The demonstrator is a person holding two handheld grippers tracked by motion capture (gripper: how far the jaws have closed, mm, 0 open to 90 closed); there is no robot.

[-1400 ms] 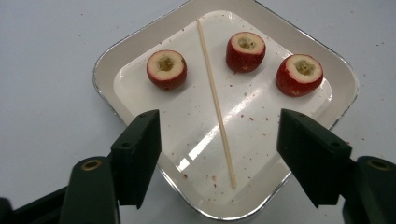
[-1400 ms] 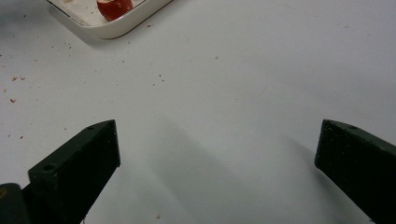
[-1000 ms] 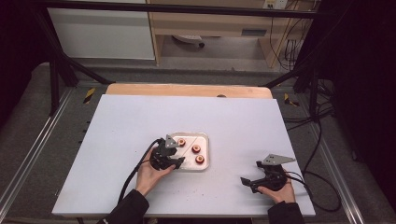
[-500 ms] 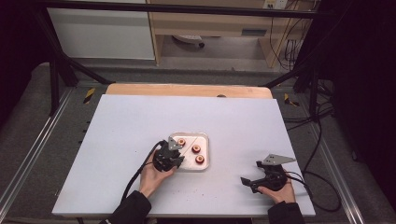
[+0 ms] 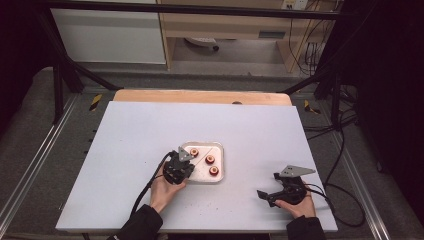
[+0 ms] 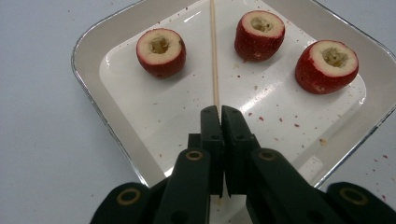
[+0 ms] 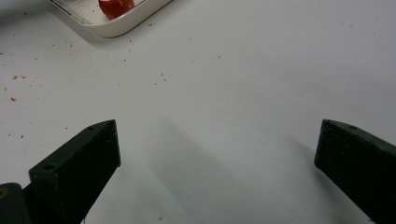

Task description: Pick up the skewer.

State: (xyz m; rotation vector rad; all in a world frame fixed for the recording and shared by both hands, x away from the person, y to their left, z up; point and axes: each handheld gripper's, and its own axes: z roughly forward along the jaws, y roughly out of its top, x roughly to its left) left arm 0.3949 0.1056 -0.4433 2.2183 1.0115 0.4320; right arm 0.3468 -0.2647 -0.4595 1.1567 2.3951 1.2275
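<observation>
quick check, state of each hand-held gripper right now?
Left hand-held gripper: jaws have just closed, shut on the skewer over the tray.
Right hand-held gripper: open, holding nothing, above the table.

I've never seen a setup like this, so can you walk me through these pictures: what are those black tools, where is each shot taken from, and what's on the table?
A person sits at a white table and holds a hand-operated two-jaw gripper in each hand; no robot arm is involved.

The high view looks down from above the person's side. The other two pictures come from cameras riding on the grippers, looking along their black jaws.

On the table is a shallow white tray holding three red cored fruits and a thin wooden skewer.

The left gripper is over the tray; its jaws have just been closing and are now shut on the near end of the skewer.

The right gripper rests apart from the tray, jaws wide open over bare table, holding nothing.
</observation>
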